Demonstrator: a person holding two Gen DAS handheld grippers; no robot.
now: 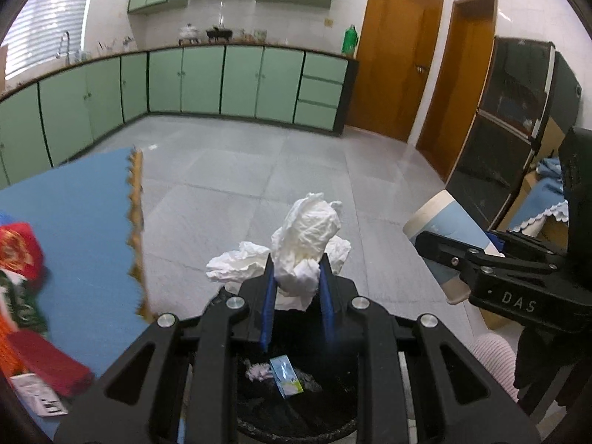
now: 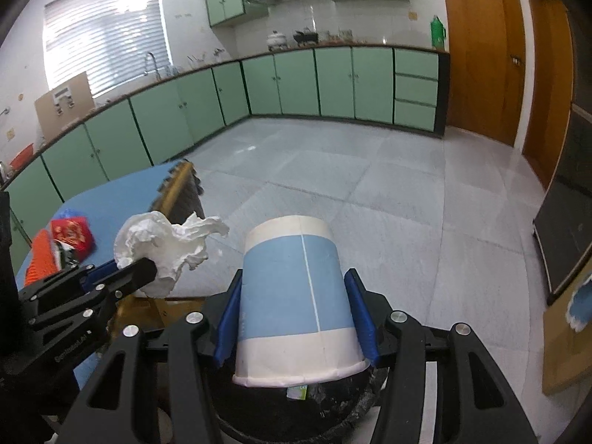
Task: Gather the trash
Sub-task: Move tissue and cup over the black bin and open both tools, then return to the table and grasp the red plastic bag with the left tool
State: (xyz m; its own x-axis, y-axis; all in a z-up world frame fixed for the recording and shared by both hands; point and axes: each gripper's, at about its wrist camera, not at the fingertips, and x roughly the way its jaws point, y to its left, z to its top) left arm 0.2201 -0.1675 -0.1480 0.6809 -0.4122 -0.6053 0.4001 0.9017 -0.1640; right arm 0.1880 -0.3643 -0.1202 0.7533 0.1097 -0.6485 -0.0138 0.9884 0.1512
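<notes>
My left gripper (image 1: 296, 273) is shut on a crumpled white tissue (image 1: 307, 233), which bulges up and out past the blue pads. Below it gapes a black-lined trash bin (image 1: 296, 418) holding a small green-and-white packet (image 1: 286, 375) and scraps. In the right wrist view my right gripper (image 2: 296, 296) is shut on a blue-and-white paper cup (image 2: 296, 296), held upside down over the same bin (image 2: 296, 418). Each gripper shows in the other's view: the left gripper (image 2: 148, 270) with the tissue (image 2: 166, 244) at left, the right gripper (image 1: 436, 244) with the cup (image 1: 447, 229) at right.
A blue-covered table (image 1: 74, 222) stands to the left with a red packet (image 1: 16, 251), a red box (image 1: 48, 362) and other items. Grey tiled floor (image 2: 351, 185) stretches to green cabinets (image 1: 240, 81). A dark cabinet (image 1: 510, 129) and wooden doors (image 1: 396, 63) are at right.
</notes>
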